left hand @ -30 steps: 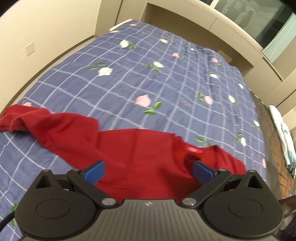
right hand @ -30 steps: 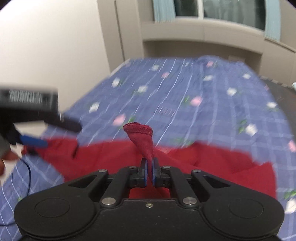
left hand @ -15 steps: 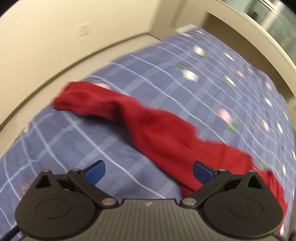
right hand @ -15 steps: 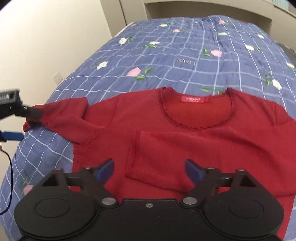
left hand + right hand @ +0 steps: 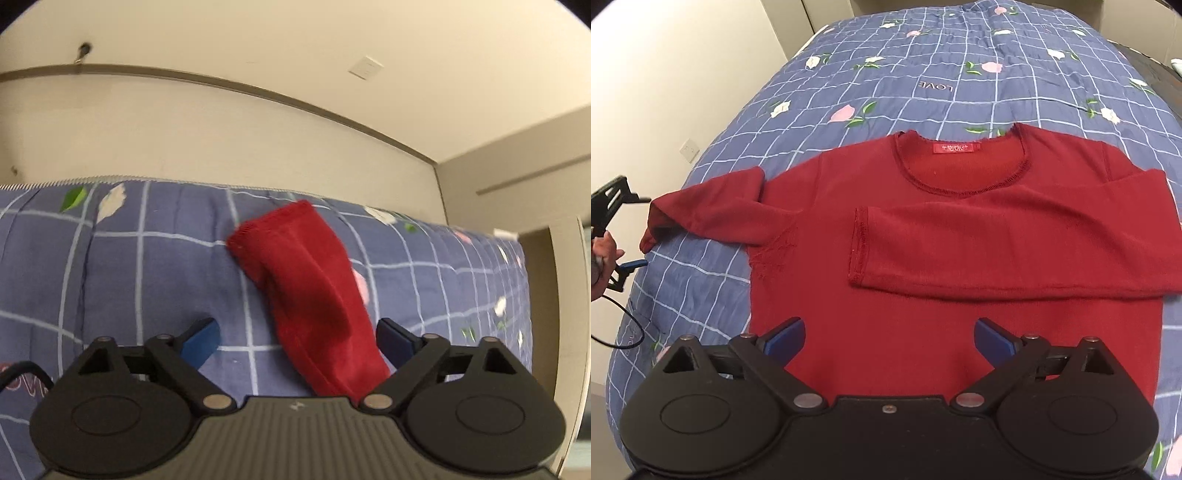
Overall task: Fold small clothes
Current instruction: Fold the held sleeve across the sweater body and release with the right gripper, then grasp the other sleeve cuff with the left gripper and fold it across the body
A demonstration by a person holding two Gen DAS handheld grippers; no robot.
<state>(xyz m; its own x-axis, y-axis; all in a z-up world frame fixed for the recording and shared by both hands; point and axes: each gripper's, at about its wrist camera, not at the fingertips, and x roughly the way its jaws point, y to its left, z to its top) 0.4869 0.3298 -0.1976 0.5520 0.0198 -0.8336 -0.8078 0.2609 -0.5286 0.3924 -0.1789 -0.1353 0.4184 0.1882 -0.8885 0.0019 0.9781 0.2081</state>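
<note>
At the left edge of the bed (image 5: pixel 960 59), the left gripper (image 5: pixel 295 341) straddles the outstretched left sleeve (image 5: pixel 306 280) of the red sweater (image 5: pixel 960 229). Its fingers (image 5: pixel 201 339) are wide apart and closing, with the sleeve between them but not yet pinched. The sleeve sits nearer the right finger than the left, so the close may catch only one layer or an edge fold, and the sleeve could slip free once lifted. The cuff also lies close to the mattress edge, so a dragged grasp could pull it over the side.

The sweater lies flat, front up, its other sleeve (image 5: pixel 1015 251) already folded across the chest.

The right gripper (image 5: pixel 888 341) hangs over the lower body panel, fingers (image 5: pixel 785 338) spread, opening and empty. Drifting lower, it could snag and shift that folded sleeve.
</note>
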